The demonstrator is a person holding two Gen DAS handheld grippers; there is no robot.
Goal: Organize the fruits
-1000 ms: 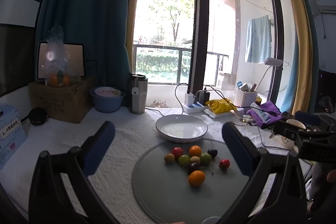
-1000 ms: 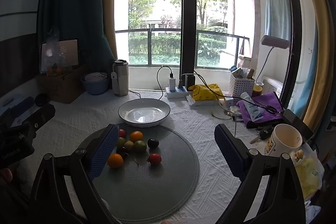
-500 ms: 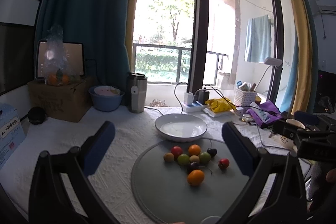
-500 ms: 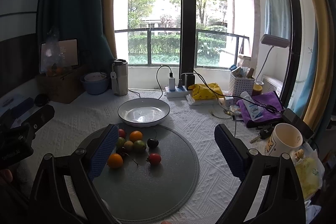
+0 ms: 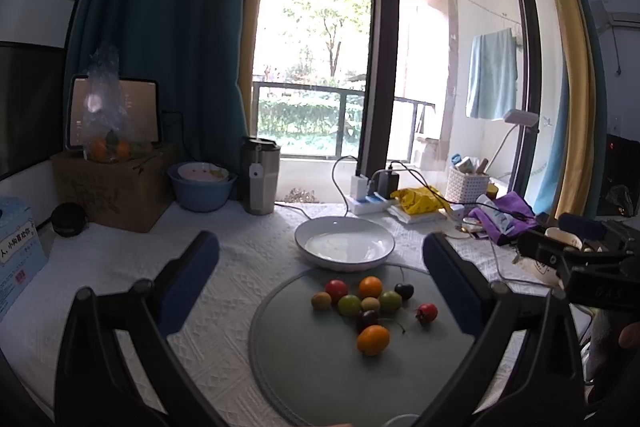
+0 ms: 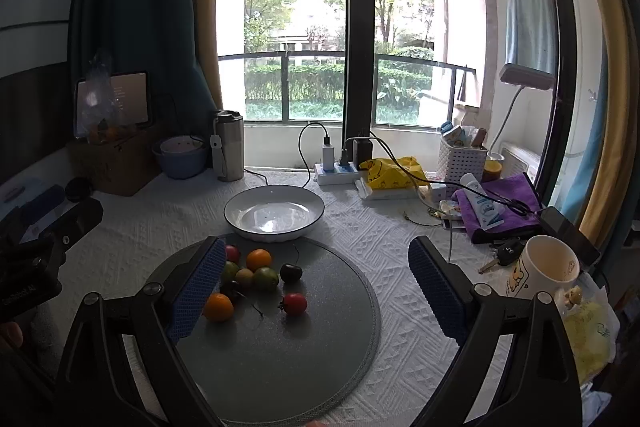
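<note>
Table scene unchanged; fruits (image 5: 370,307) untouched, both jaws stay apart.

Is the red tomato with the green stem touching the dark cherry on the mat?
Apart. The right wrist view shows bare grey mat between the red tomato and the dark cherry.

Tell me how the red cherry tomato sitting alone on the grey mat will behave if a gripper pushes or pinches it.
The red cherry tomato looks round and glossy, so it will probably roll on the flat grey mat and may slip between fingers. It looks thin-skinned, so a hard pinch could burst it.
</note>
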